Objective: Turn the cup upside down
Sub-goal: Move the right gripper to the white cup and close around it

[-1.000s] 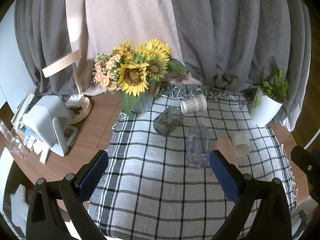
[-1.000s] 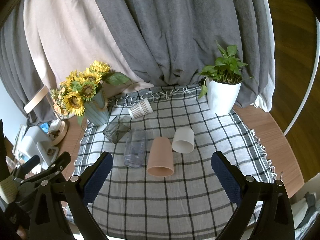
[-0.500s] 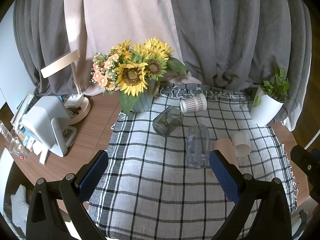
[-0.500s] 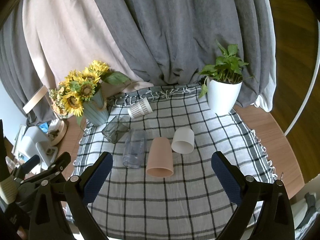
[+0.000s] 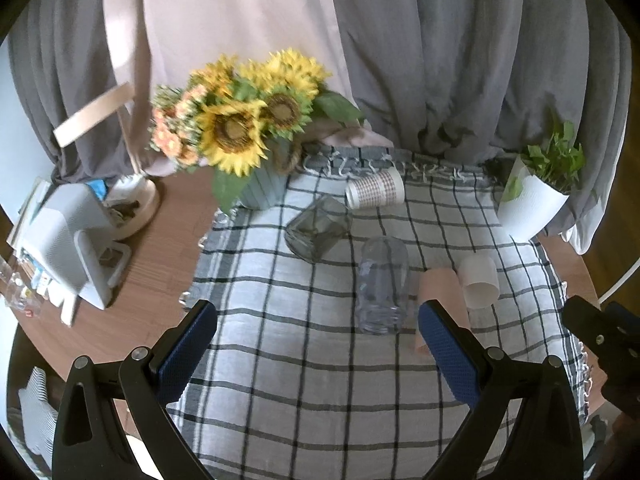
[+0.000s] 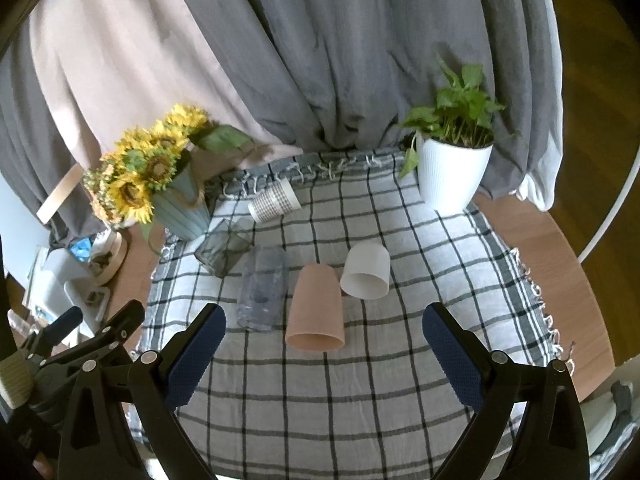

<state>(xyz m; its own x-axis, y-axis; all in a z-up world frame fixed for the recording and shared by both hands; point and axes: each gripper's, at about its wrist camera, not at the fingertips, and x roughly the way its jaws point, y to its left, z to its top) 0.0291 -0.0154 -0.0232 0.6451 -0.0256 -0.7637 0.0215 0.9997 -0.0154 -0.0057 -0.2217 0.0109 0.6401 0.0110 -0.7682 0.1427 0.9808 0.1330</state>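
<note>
Five cups lie on the checked cloth (image 6: 360, 400): pink (image 6: 316, 312), white (image 6: 366, 274), clear (image 6: 264, 288), smoky square (image 6: 222, 246), and patterned (image 6: 274, 202). My two tools, left (image 5: 316, 346) and right (image 6: 324, 354), gape empty.

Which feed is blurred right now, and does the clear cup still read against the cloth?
Left wrist view: motion blur smears the sunflowers and softens the clear cup, whose outline is faint against the checked cloth. Right wrist view: sharper; the clear cup lies visible beside the pink cup. Both views bend straight lines toward the edges, fisheye style.
</note>
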